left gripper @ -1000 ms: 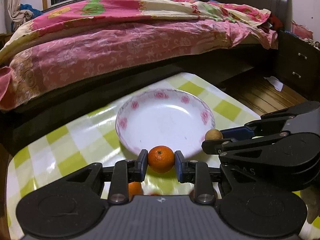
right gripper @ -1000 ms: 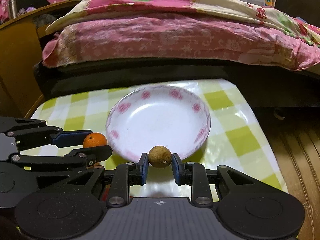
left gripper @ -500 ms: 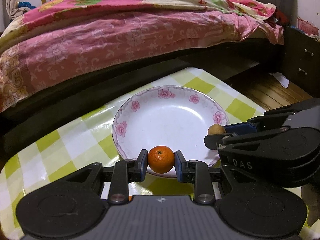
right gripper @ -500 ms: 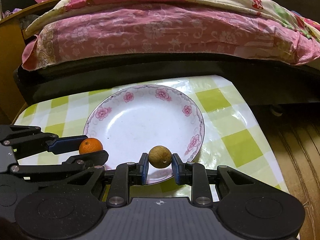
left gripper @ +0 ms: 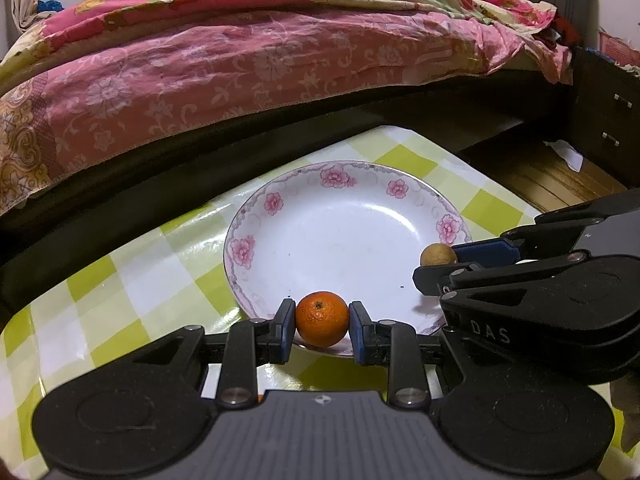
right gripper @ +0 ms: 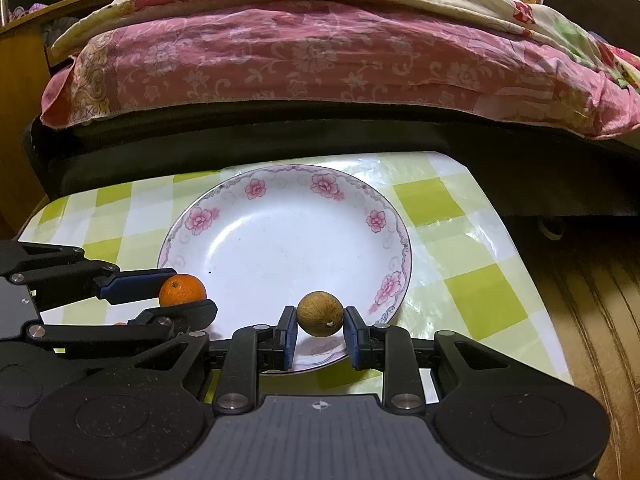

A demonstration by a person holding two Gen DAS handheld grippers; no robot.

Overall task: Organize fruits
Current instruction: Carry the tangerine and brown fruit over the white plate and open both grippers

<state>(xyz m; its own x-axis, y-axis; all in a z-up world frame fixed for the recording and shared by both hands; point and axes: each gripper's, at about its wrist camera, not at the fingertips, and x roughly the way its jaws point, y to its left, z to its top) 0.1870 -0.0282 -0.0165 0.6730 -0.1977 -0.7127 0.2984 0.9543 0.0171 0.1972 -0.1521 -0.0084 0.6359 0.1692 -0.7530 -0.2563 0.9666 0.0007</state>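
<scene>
A white plate [left gripper: 280,216] [right gripper: 224,216] with pink flowers on its rim lies on the table with nothing resting in it. My left gripper [left gripper: 322,320] [right gripper: 182,292] is shut on a small orange [left gripper: 322,318] [right gripper: 182,289], held over the plate's near-left rim. My right gripper [right gripper: 320,316] [left gripper: 438,260] is shut on a small round brown fruit [right gripper: 320,313] [left gripper: 437,255], held over the plate's near-right rim. Both fruits hang a little above the plate.
The table carries a green-and-white checked cloth [left gripper: 132,280] [right gripper: 472,280]. A bed with a pink floral quilt [left gripper: 240,60] [right gripper: 320,52] runs close behind the table's far edge. A dark nightstand [left gripper: 608,128] and wooden floor [right gripper: 600,320] lie to the right.
Both grippers have carried their fruits forward, from in front of the plate's near edge to above its near rim. The plate looks larger and nearer.
</scene>
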